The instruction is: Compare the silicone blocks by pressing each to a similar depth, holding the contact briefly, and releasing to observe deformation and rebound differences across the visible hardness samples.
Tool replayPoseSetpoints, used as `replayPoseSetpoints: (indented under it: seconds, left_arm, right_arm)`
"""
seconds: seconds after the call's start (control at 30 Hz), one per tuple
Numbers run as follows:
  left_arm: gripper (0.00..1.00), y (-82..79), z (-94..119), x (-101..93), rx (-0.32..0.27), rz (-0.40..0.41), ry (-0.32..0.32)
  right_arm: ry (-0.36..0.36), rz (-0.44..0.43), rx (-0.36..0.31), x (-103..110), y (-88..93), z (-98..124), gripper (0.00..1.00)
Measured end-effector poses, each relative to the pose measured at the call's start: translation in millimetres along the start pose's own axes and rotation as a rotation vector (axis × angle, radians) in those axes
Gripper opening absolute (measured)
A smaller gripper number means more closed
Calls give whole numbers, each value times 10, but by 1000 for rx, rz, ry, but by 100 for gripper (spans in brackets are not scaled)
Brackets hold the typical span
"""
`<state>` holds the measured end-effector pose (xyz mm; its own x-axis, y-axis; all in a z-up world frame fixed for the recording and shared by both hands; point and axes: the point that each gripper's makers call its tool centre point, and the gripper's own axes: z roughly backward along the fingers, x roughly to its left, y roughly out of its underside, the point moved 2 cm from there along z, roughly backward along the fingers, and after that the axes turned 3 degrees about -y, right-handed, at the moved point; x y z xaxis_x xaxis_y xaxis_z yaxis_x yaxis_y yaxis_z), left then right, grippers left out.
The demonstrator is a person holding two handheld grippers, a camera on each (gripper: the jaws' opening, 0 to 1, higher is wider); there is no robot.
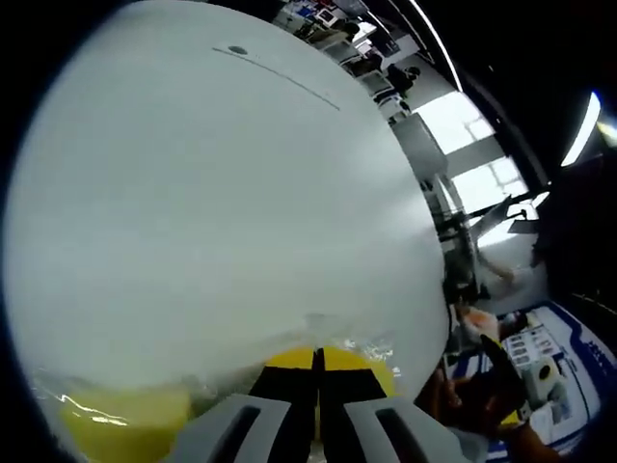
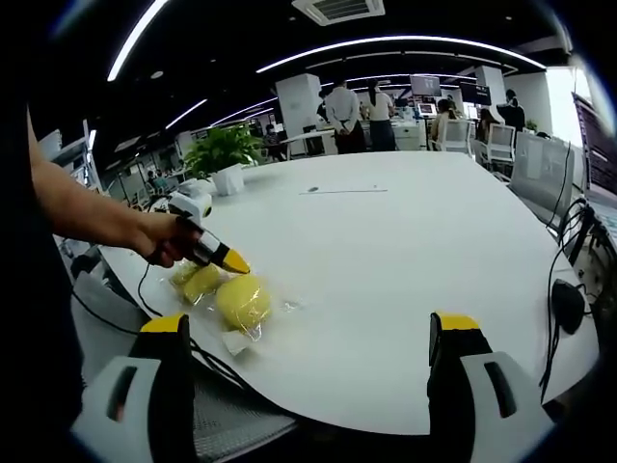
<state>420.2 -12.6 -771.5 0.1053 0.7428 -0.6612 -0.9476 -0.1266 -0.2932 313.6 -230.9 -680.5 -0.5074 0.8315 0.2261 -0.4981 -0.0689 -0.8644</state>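
The left tongs (image 1: 317, 386) stand closed, their yellow-and-black tips together with only a thin seam between them, poised over a yellow block (image 1: 371, 365) wrapped in clear film; whether the tips touch the block cannot be told from the left gripper view. A second, paler yellow block (image 1: 125, 420) lies just beside it toward the lower left of that view, also under glossy film. Both rest on a white desk (image 1: 222, 193) near its edge. In the right gripper view, the left tongs (image 2: 234, 261) appear held in a hand (image 2: 166, 238), their yellow tip pointed down just above the two blocks: a rounder block (image 2: 243, 301) nearer the camera and a smaller block (image 2: 199, 281) touching it behind. The tip is very near the blocks; contact cannot be confirmed. The right tongs (image 2: 308, 362) are spread wide, holding nothing, well apart from the blocks and hovering off the desk's near edge. A thin pen (image 2: 345, 191) lies far across the desk. A potted plant (image 2: 224, 154) stands at the far left edge of the desk. People (image 2: 359, 114) stand in the background. Black cables (image 2: 569, 280) trail at the right side of the desk.
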Motion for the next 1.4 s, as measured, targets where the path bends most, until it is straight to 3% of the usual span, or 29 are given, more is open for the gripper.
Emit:
replayPoseSetpoints:
  seconds: [0.43,0.57,0.87,1.23,1.4]
  left_arm:
    - [0,-133,113,-309,-60,-74,95]
    - [0,-136,130,-393,-64,-160,100]
    - [0,-215,259,-656,-104,-221,183]
    - [0,-287,387,-842,-142,-340,216]
    - [0,-313,456,-886,-148,-357,227]
  right_arm:
    - [4,7,-2,29,-27,3,96]
    - [4,10,-6,48,-43,-5,96]
    - [7,9,-13,97,-43,10,96]
    - [11,13,-23,154,-73,22,96]
    - [10,14,-28,181,-88,8,96]
